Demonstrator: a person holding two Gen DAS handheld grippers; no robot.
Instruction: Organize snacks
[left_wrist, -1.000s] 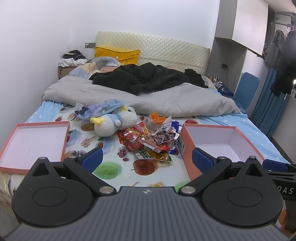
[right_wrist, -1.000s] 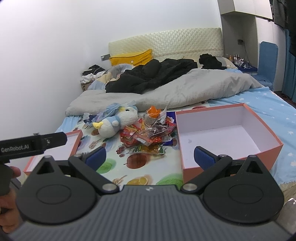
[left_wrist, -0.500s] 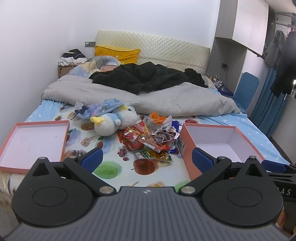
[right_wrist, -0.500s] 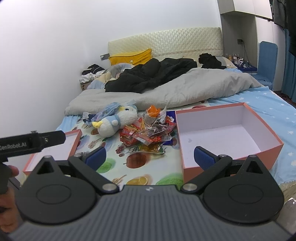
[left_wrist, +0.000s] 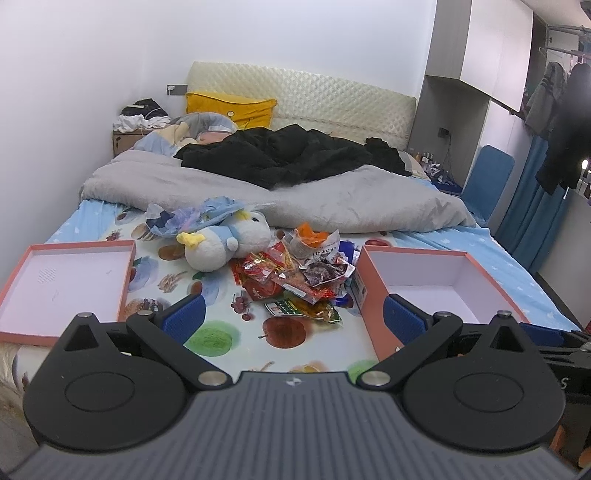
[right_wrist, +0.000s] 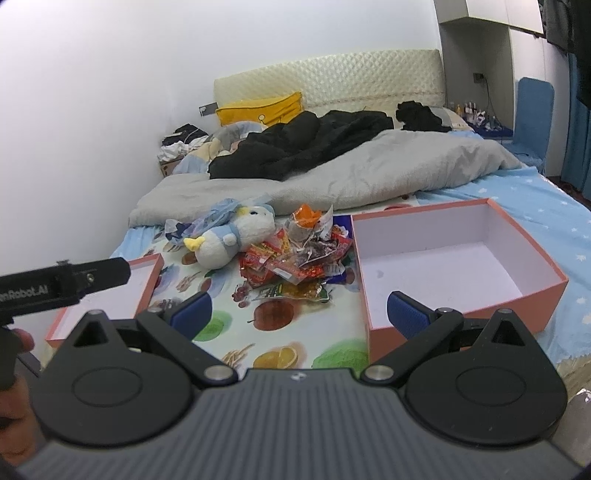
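Holding both tools above the foot of the bed, you have your left gripper and your right gripper spread wide with nothing between the blue pads. One heap of snack packets lies on the fruit-print sheet, too tangled to count singly. One deep pink box sits just right of the heap, its inside bare. One shallow pink lid lies well apart on the left. One plush toy touches the heap's far left edge.
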